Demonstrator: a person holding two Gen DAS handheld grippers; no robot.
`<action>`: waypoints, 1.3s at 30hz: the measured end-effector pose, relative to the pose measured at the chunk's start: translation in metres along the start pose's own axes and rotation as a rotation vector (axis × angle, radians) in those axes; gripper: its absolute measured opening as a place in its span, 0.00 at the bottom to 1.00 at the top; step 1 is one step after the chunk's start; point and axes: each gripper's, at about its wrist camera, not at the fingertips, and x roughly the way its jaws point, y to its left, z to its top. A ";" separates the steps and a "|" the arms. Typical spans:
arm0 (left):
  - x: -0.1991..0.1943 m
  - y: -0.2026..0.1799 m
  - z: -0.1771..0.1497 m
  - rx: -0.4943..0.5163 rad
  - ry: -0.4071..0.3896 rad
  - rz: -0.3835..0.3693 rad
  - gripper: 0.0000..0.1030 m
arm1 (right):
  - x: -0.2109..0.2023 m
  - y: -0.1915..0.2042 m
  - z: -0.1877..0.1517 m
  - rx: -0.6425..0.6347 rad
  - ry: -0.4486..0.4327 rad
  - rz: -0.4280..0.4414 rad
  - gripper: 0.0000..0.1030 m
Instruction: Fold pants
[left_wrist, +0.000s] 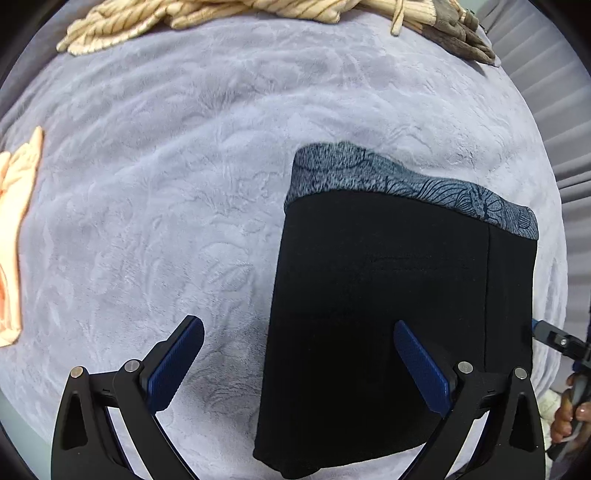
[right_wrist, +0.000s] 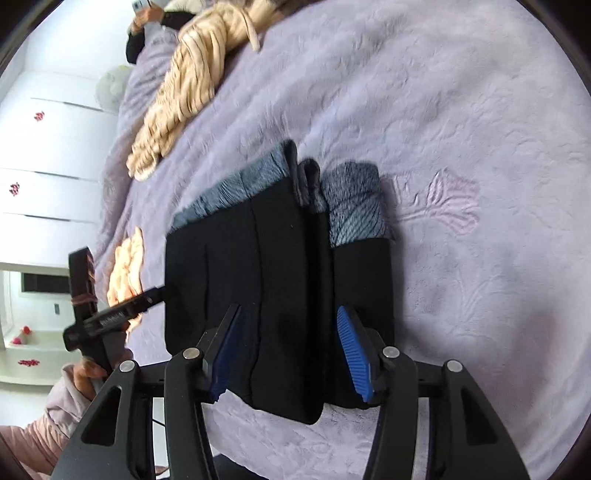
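The folded pants (left_wrist: 388, 295) are black with a blue-grey patterned band at the far end and lie flat on the lavender blanket (left_wrist: 184, 166). My left gripper (left_wrist: 299, 365) is wide open above their near left edge, one pad over the black cloth and the other over bare blanket. In the right wrist view the pants (right_wrist: 280, 258) show as a stack of layers. My right gripper (right_wrist: 291, 352) hovers over their near end, its jaws partly apart with black cloth below and nothing clamped.
A cream cable-knit sweater (left_wrist: 147, 26) (right_wrist: 184, 96) lies at the blanket's far side beside a grey-brown garment (left_wrist: 458, 33). A peach garment (left_wrist: 14, 240) (right_wrist: 127, 266) lies to the left. A person (right_wrist: 147, 33) sits beyond. White cabinets (right_wrist: 55, 147) stand at the left.
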 end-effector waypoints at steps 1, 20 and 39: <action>0.003 0.000 0.000 -0.008 0.010 -0.006 1.00 | 0.005 -0.003 0.001 0.014 0.015 0.012 0.51; 0.017 -0.042 -0.013 0.065 0.010 0.015 1.00 | 0.004 -0.008 -0.019 0.001 0.044 0.039 0.19; 0.010 -0.011 -0.009 0.149 0.030 -0.093 1.00 | -0.004 -0.023 -0.008 -0.036 0.051 0.003 0.72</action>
